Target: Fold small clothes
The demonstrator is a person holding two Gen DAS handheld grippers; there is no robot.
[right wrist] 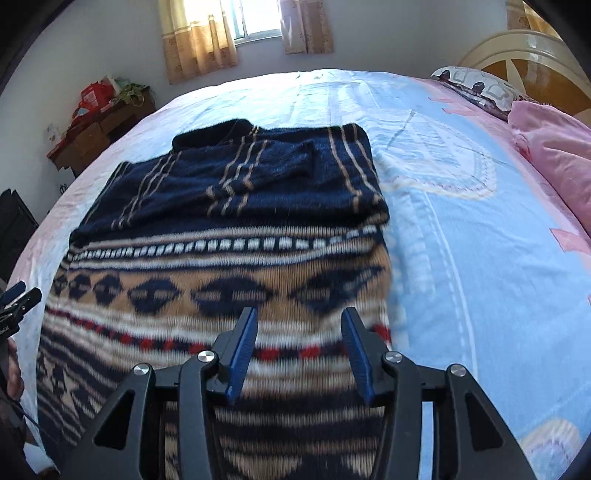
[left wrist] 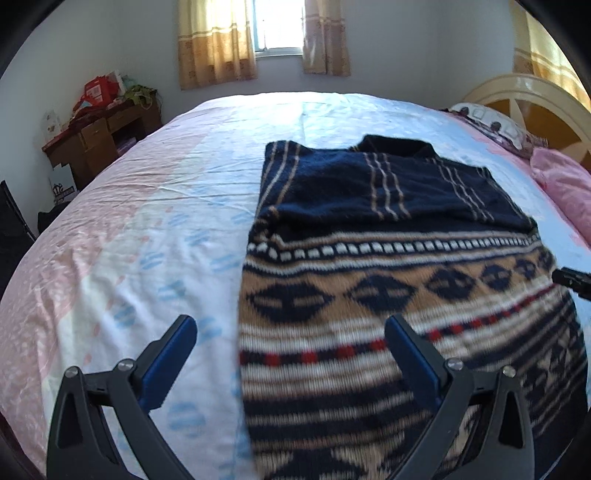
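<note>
covering most of both views, the bed (left wrist: 177, 177) carries a pink and pale blue sheet (right wrist: 461, 229), and a wooden headboard (left wrist: 546, 114) stands at its right end. on the bed lies the sweater (left wrist: 388, 266), a knit in navy, tan and white with a row of red marks, its sleeves folded in over the navy upper part. a pink pillow (right wrist: 554, 158) and a patterned pillow (right wrist: 476, 86) sit near the headboard, well apart from the sweater. a brown desk (left wrist: 99, 140) with red bags stands by the far wall, beneath a curtained window (left wrist: 277, 26). the left tool (left wrist: 291, 328) hangs over the sweater's left edge, spread wide and holding nothing. the right tool (right wrist: 299, 328) hangs above the sweater's right part, its fingers (right wrist: 243, 350) moderately apart and holding nothing.
</note>
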